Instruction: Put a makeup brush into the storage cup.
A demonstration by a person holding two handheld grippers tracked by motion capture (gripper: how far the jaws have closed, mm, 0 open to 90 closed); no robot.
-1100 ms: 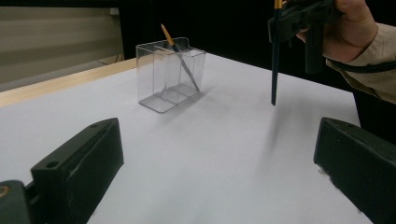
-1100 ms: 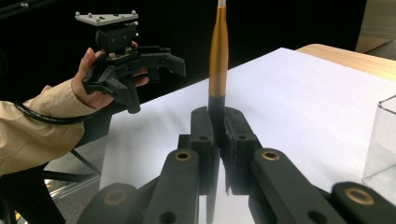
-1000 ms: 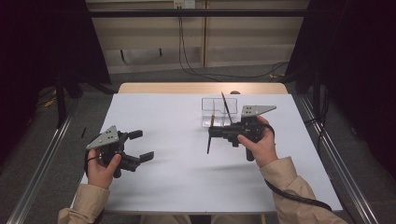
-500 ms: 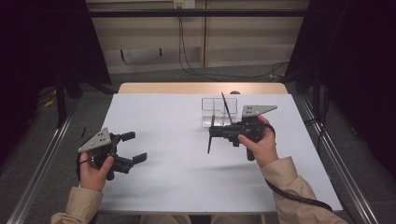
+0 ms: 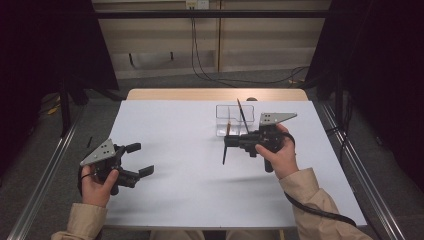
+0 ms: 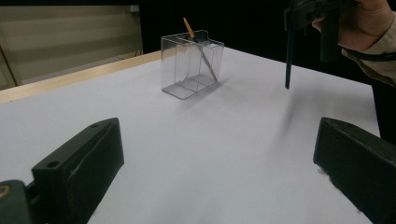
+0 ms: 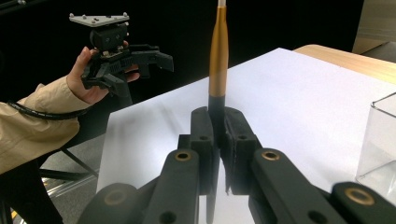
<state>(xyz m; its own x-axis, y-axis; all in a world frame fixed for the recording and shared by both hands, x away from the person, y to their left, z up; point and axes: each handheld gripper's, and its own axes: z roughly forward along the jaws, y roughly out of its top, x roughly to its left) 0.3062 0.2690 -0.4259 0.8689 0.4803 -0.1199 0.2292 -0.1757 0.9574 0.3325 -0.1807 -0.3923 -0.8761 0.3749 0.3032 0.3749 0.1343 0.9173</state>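
Closest in, from the high view: left gripper (image 5: 141,161) low over the near-left part of the white table (image 5: 190,195), jaws spread wide, nothing between them, just bare tabletop. Same story in the left gripper view, two black jaws far apart at the bottom corners, white surface in the gap.

A bit farther in and to the right: right gripper (image 5: 231,142) up off the table, pointing toward the left, clamped tight on a thin paintbrush (image 5: 225,146). Brush standing roughly upright in the grip, lower end hanging above the table, not touching. In the right gripper view, pads pressed right against the black handle, gold metal band (image 7: 218,56) rising straight up above them. Pretty solid pinch, no gap visible.

Just behind the right gripper: clear plastic box (image 5: 234,114) with dividers inside, sitting on the table toward the far edge. Another brush (image 5: 243,115) already in there, leaning at an angle, tip sticking out over the rim. Clearer in the left gripper view, orange tip poking up at the box's top.

Farthest back: wooden strip (image 5: 215,94) of table edge, then grey floor with some cables (image 5: 210,70) trailing to the wall.
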